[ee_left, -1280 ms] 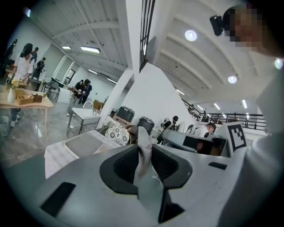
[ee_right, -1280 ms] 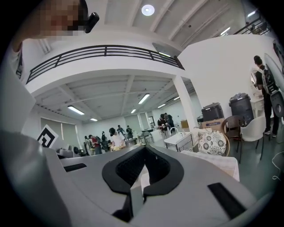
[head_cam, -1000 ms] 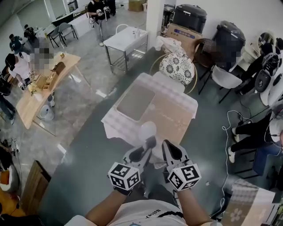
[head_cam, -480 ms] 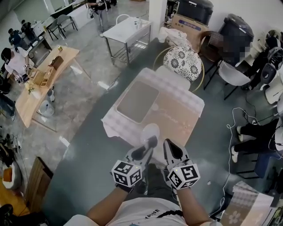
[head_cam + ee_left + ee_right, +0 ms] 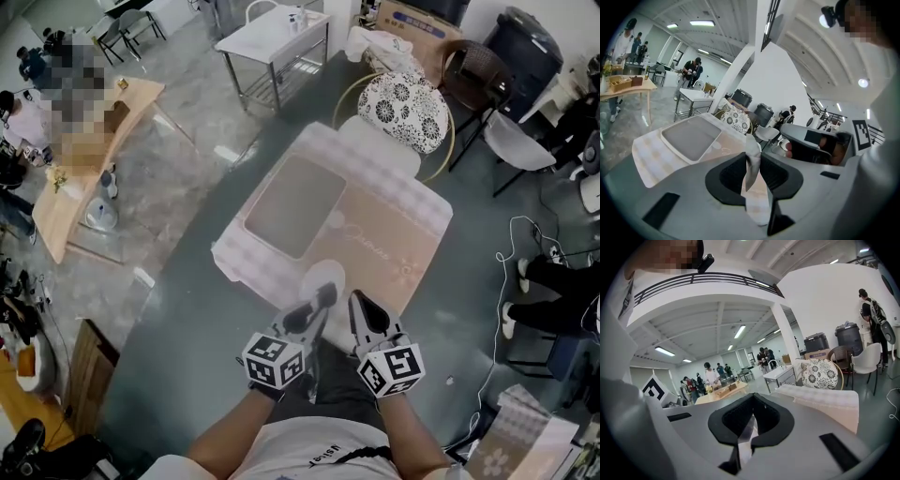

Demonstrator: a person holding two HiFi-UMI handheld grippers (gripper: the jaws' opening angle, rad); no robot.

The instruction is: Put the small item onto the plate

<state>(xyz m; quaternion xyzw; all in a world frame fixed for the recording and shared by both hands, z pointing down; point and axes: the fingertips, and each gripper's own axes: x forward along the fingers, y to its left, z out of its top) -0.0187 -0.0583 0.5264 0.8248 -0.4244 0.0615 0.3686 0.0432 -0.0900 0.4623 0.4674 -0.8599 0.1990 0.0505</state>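
- Head view: the left gripper (image 5: 322, 300) and right gripper (image 5: 359, 302) hang side by side over the near edge of the table (image 5: 398, 234); a white plate (image 5: 317, 277) shows as a round disc at 12 o'clock from the left tips, touching them.
- Left gripper view: the same plate appears edge-on as a thin white sliver; the claw is part-way closed and its pads pinch the plate's rim. The head view cannot confirm this grip.
- Right gripper view: the claw is closed, tips meeting, with nothing in it; from above, only the narrow pointed outline of this gripper shows.
- Small item (image 5: 336, 221): a pale blob on the cloth at 12 to 1 o'clock from the plate, just beside the right edge of the grey tray (image 5: 289, 206) and apart from the plate; too small to name.
- Only the right gripper view shows people round a wooden bench (image 5: 723, 392) at 10 o'clock.
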